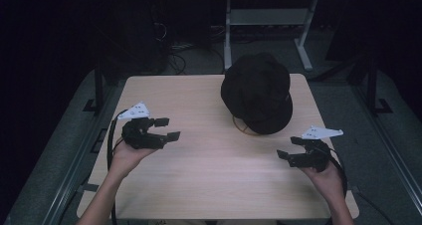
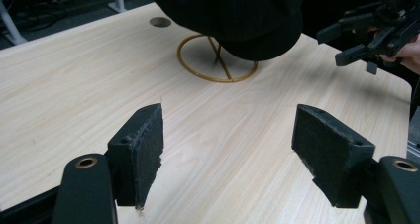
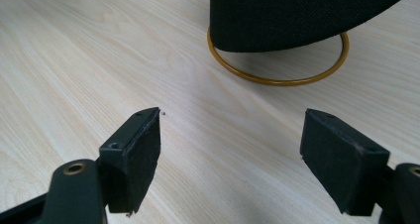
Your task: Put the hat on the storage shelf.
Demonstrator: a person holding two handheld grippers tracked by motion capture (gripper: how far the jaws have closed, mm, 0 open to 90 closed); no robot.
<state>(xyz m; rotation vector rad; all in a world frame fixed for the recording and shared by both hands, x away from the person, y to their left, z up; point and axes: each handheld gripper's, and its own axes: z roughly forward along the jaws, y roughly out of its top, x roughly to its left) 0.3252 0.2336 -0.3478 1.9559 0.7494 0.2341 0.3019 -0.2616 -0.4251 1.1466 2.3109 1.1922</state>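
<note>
While both hands hover low over the near half of the worktop, findings run as follows, near to far.

Left gripper: the black two-jaw left gripper [image 1: 168, 128] sits at the near left, held in a hand [image 1: 128, 155]; jaws stand wide apart with nothing between them, bare wood showing through the gap in the left gripper view.

Right gripper: the black two-jaw right gripper [image 1: 288, 148] sits at the near right, in the other hand [image 1: 326, 177]; jaws likewise spread wide and empty, pads clear of everything.

Worktop: the pale wood-grain worktop [image 1: 209, 185] is bare between the two grippers.

Stand: a thin brass-coloured wire ring stand [image 3: 277, 79] rests flat on the worktop beyond the right gripper, with crossed struts rising inside it [image 2: 220, 60].

Task item: a black fabric cap [image 1: 257, 93] perches on the stand at the far right-centre of the worktop, its lower edge overhanging the ring on the near side.

Governing relation: the cap lies ahead and slightly inboard of the right gripper, near it; from the left gripper it lies well apart, across the worktop to the right and farther back. The right hand is judged the nearer. The cap's longer dimension appears to run near-to-far, brim end towards the person, though the dark cloth makes this uncertain.

Judgement: approach stage, nothing grasped; the next move likely needs the right gripper advanced to the near edge of the cap.
</note>
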